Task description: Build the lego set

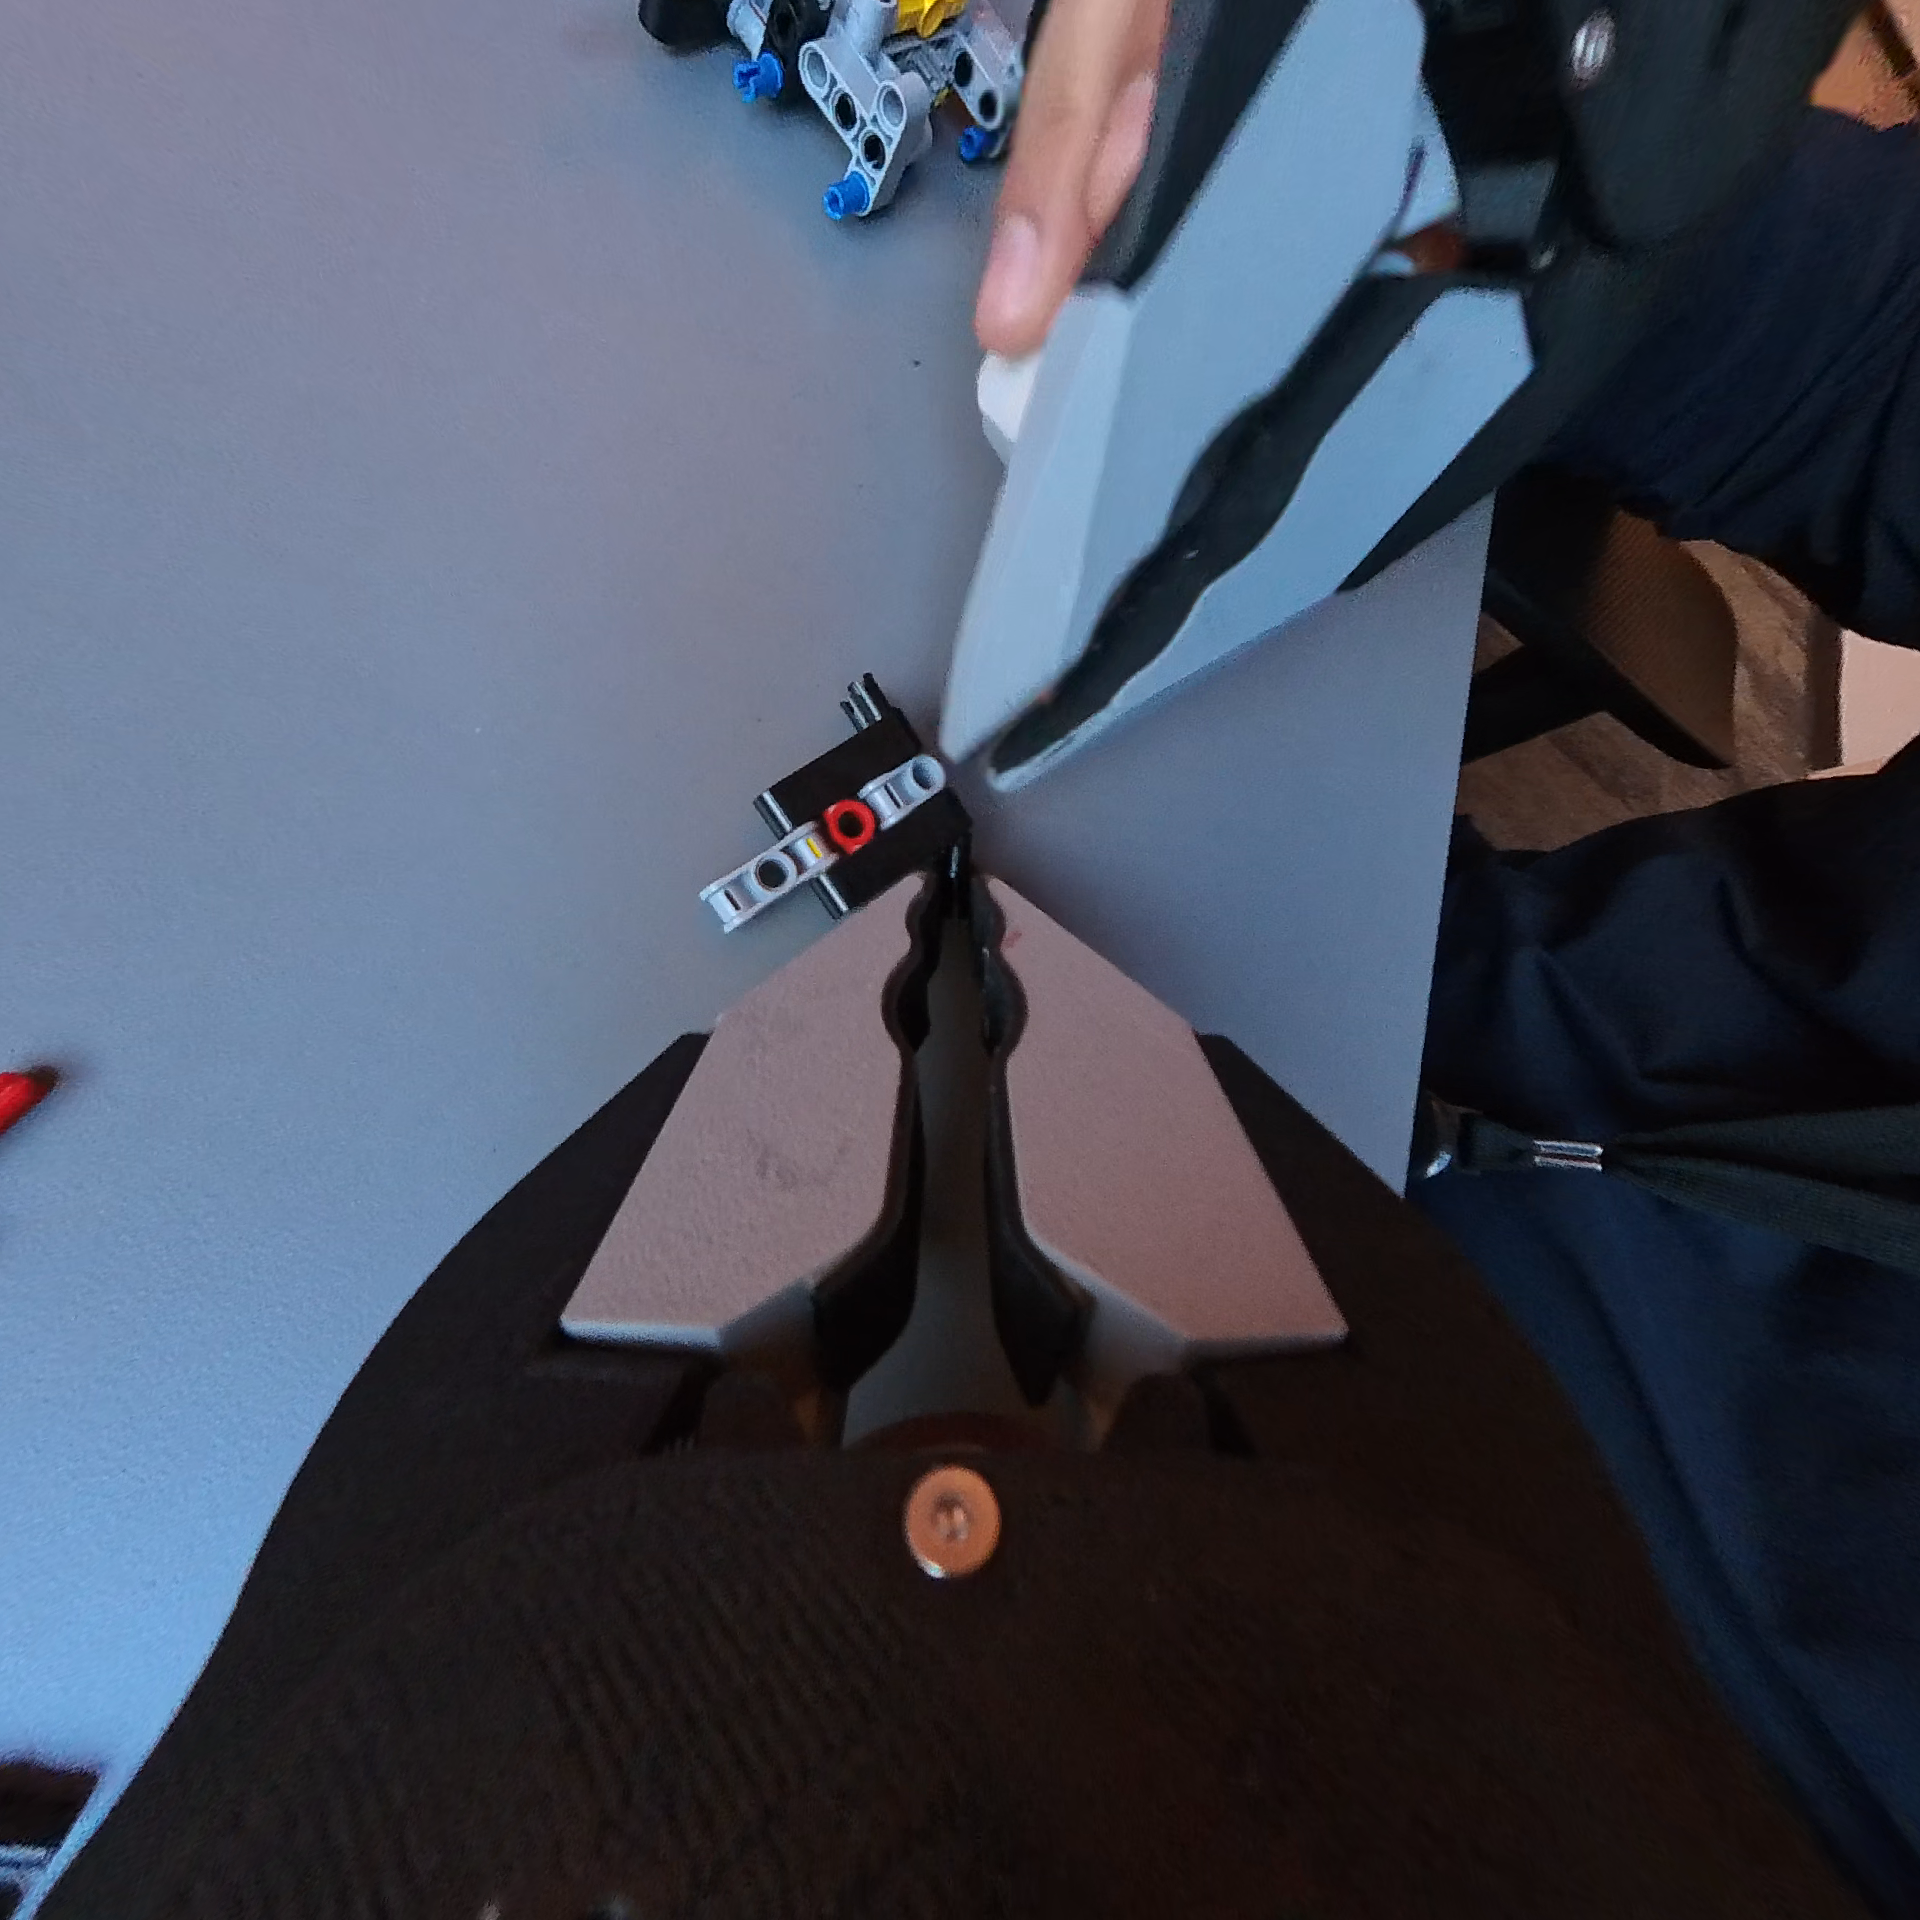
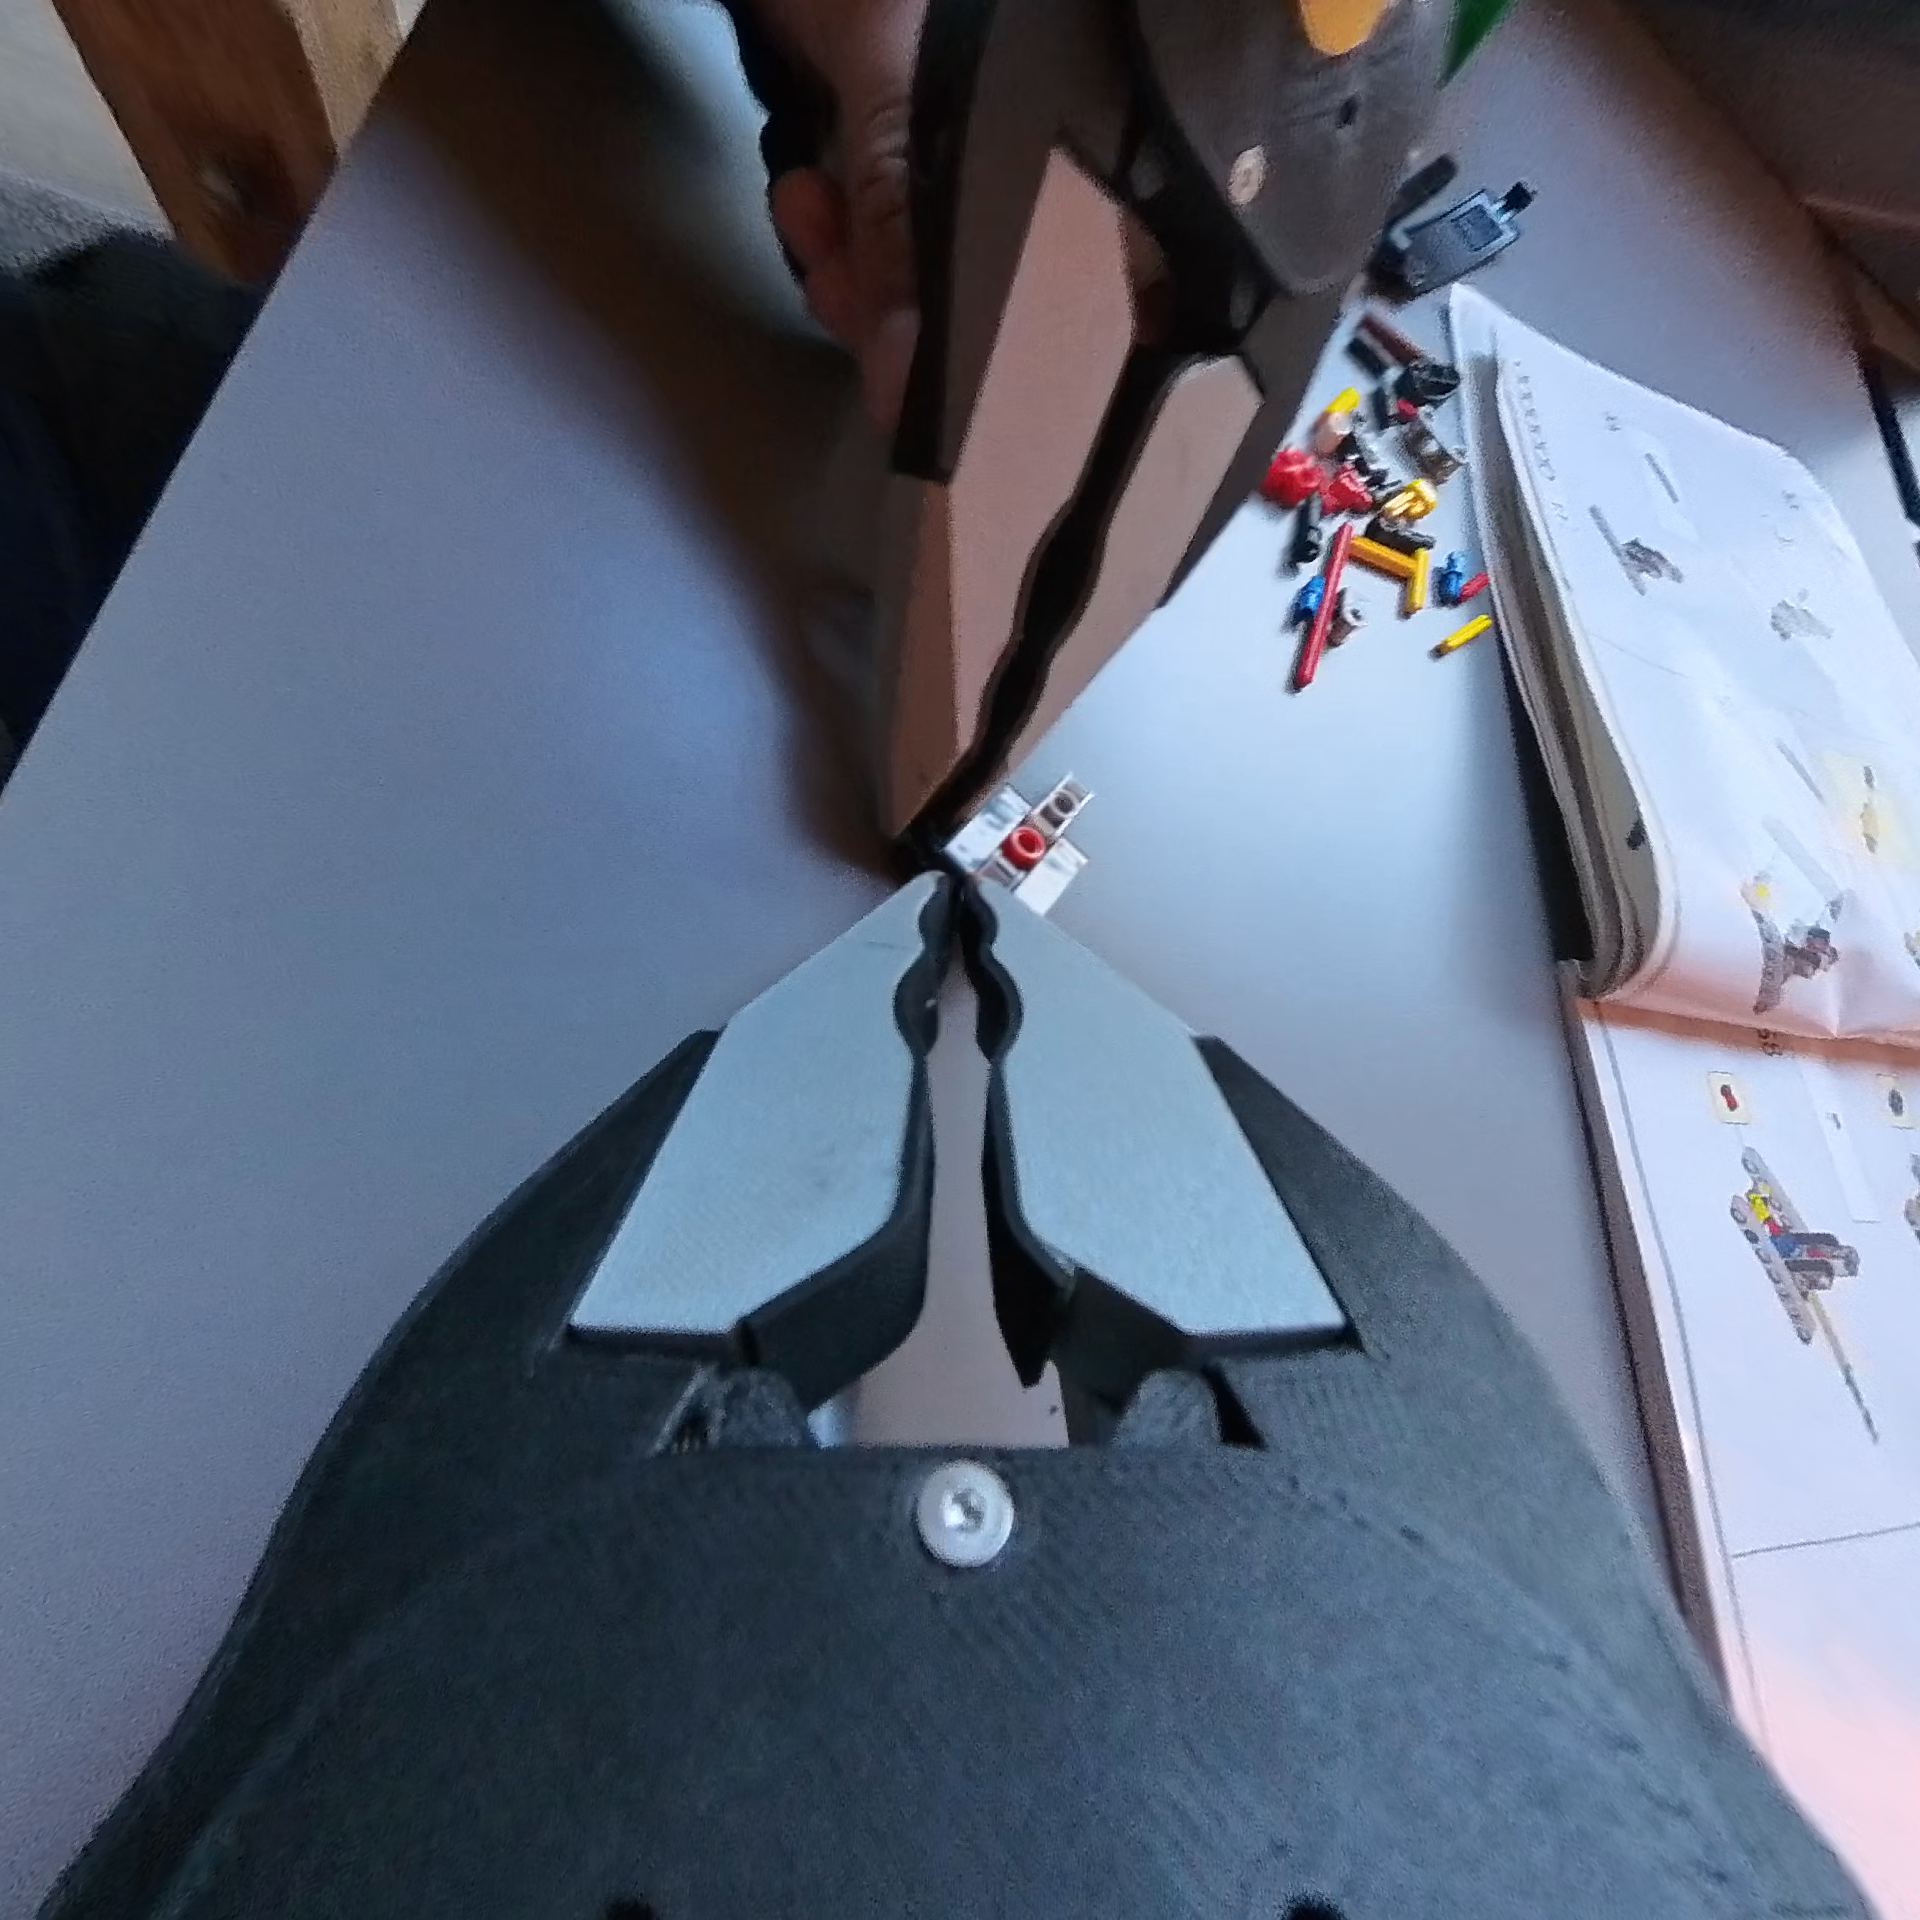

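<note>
A small brick assembly [image 1: 847,826], a black block with a grey holed beam and a red ring, sits just ahead of my left gripper [image 1: 956,883]. The left gripper is shut on a thin black edge at the block's near corner. My right gripper [image 1: 971,764] comes in from the upper right, shut, with its tips beside the beam's end. In the right wrist view the right gripper [image 2: 956,894] is shut with nothing between its pads, close to the assembly [image 2: 1023,847]. The left gripper [image 2: 920,831] reaches down from above to the assembly's left corner.
A partly built grey, yellow and blue model [image 1: 883,94] lies at the table's far side. A red piece [image 1: 21,1096] is at the left. Loose coloured pieces [image 2: 1371,520] and an open instruction booklet [image 2: 1714,727] lie to the right. The table edge [image 1: 1455,831] is close. Only a small space, under 4 cm, lies between the two pairs of fingers.
</note>
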Motion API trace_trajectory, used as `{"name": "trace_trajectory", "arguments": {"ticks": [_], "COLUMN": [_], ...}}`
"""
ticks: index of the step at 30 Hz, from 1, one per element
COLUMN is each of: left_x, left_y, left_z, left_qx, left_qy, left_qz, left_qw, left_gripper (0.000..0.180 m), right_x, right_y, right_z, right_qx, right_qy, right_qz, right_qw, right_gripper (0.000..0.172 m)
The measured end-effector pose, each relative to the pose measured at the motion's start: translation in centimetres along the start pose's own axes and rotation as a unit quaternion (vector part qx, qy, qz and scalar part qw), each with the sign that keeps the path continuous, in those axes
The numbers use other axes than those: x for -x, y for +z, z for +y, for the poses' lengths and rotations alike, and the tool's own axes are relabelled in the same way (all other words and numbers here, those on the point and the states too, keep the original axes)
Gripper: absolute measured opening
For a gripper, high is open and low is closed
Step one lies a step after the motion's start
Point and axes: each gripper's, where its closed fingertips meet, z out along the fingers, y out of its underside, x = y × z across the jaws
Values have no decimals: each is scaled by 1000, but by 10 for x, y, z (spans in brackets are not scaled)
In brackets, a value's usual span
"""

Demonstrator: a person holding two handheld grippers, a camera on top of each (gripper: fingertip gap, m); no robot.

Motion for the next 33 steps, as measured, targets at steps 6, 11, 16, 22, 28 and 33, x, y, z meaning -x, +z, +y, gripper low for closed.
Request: {"name": "trace_trajectory", "arguments": {"ticks": [6, 11, 16, 22, 28, 33], "left_x": [2, 2, 3, 2, 3, 3], "left_y": [-2, -3, -5, -7, -12, -14], "left_z": [0, 1, 3, 6, 11, 14], "left_qx": [-2, -2, -1, 4, 15, 27], "left_qy": [-2, -5, -8, -6, -4, -8], "left_qz": [-4, -2, -3, 6, 5, 12], "left_qw": [1000, 1000, 1000, 1000, 1000, 1000], "left_gripper": [2, 2, 2, 2, 2, 2], "right_x": [-16, -7, -8, -5, 1, -2], "right_y": [6, 15, 13, 10, -1, 2], "right_z": [14, 10, 14, 13, 5, -4], "right_qx": [17, 24, 49, 78, 45, 21], "right_qy": [78, 75, 54, 11, -1, 8], "right_qz": [-4, -38, -11, 27, 6, -9], "right_qw": [997, 996, 997, 997, 999, 1000], "right_gripper": [31, 26, 19, 16, 14, 21]}}
